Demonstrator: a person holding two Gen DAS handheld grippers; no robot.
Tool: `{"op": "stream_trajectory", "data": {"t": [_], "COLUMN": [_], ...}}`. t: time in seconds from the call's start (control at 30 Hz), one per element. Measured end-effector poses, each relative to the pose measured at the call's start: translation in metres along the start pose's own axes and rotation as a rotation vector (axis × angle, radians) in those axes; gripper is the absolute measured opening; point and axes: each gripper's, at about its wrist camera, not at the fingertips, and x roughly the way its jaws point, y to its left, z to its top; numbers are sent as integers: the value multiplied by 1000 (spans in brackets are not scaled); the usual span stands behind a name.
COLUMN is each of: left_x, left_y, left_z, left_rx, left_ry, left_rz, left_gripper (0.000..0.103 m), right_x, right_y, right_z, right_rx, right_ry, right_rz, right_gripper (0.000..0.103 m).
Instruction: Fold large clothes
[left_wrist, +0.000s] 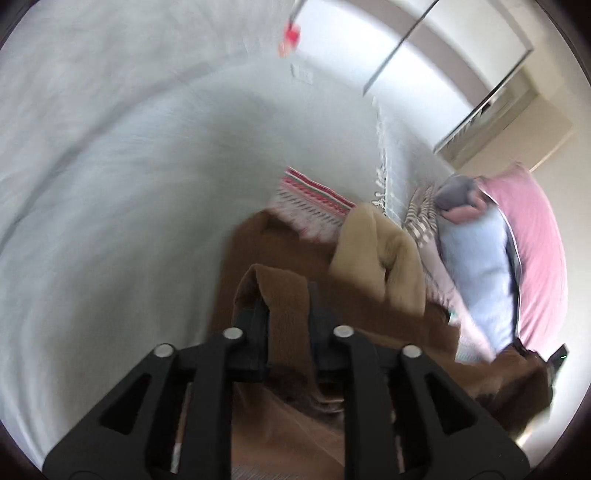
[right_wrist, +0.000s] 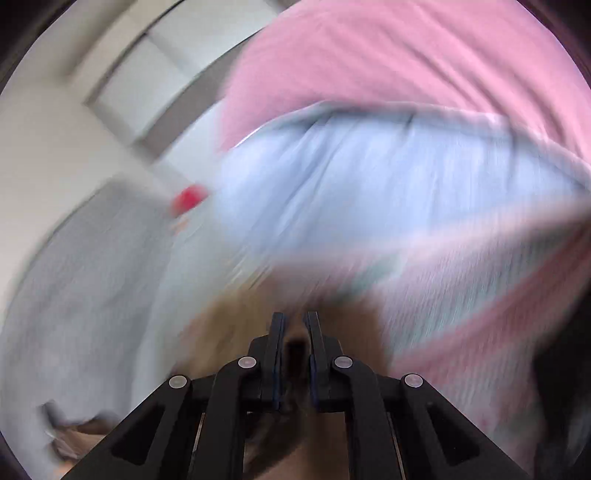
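The left claw (left_wrist: 288, 310) is clamped on a folded band of the brown garment (left_wrist: 280, 251), a thick, felt-like knit that loops up between the black pads and hangs away below them. The brown cloth spreads out beyond the claw in a broad soft sheet over a pale grey bed sheet (left_wrist: 110, 184), which is smooth with a few shallow creases. Just past the brown cloth lies a tan garment (left_wrist: 380, 258), plush and bunched into rounded folds. Beside it, a woven cloth with red, white and green patterned bands (left_wrist: 314, 199) lies flat on the sheet. Further right is a heap: a striped fabric (left_wrist: 421, 218), a light blue garment (left_wrist: 480, 266) with fine ribbing, a small grey piece (left_wrist: 454, 190), and a pink ribbed cloth (left_wrist: 532, 236) at the outer edge.

The right claw (right_wrist: 294, 321) has its fingers close together, with brown fabric (right_wrist: 295, 339) pinched in the narrow slot between them; the view is heavily blurred, so the weave cannot be made out. Beyond it the light blue garment (right_wrist: 369, 177) billows in long soft folds, with the pink ribbed cloth (right_wrist: 406, 55) above and to the right. A small red object (right_wrist: 188, 197) shows at the left, too blurred to identify.
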Motion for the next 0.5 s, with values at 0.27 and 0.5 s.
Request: {"op": "stream_trajectory", "data": {"t": [0.27, 0.5], "left_x": [63, 106], "left_y": [39, 66], "left_z": [26, -11], "left_rx": [-200, -132], "left_ry": [-90, 11], "left_rz": [78, 74], "left_gripper": [58, 64], "right_x": [66, 124], "right_y": [9, -27], "right_z": [-18, -51], "right_rx": [-237, -335], "right_ry": [-44, 177], "right_rz": [-181, -120], "right_gripper": [51, 52]}}
